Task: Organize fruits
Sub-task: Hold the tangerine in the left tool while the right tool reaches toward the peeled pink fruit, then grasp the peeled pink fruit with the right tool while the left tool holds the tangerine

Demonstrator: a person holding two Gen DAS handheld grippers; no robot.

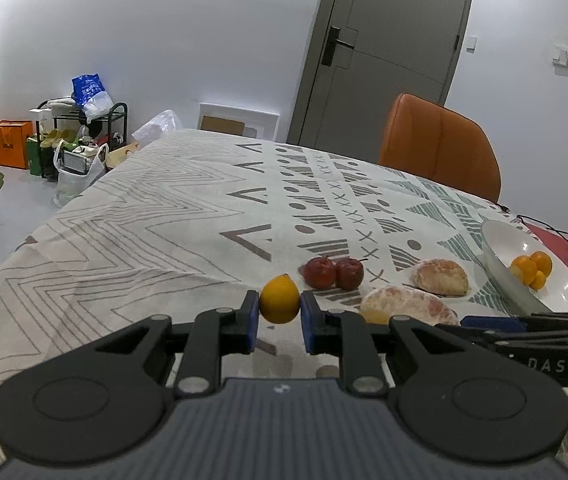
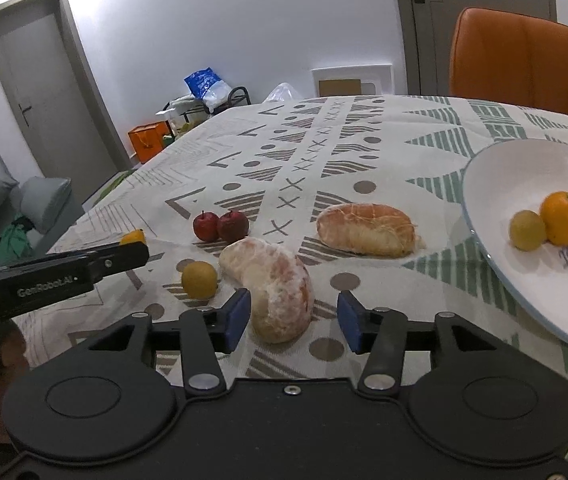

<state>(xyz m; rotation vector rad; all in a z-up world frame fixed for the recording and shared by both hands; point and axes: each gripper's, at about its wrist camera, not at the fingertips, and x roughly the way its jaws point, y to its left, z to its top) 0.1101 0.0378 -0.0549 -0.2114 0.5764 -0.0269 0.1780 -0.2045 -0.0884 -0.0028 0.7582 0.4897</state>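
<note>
My left gripper (image 1: 280, 314) is shut on a small yellow-orange citrus fruit (image 1: 280, 299), held just above the patterned tablecloth (image 1: 164, 220). Beyond it lie two red apples (image 1: 334, 272) and two peeled pomelo pieces (image 1: 440, 276). My right gripper (image 2: 294, 320) stands open around the nearer pomelo piece (image 2: 276, 288); its left pad is close to the piece and a gap shows on the right. A small yellow fruit (image 2: 199, 279) lies left of that piece. A white bowl (image 2: 524, 300) at the right holds several oranges (image 2: 562, 218).
An orange chair (image 2: 524, 52) stands behind the table's far side. A black cable (image 1: 556, 232) and a red mat lie past the bowl. On the floor to the left are a shoe rack (image 1: 84, 136), bags and an orange box.
</note>
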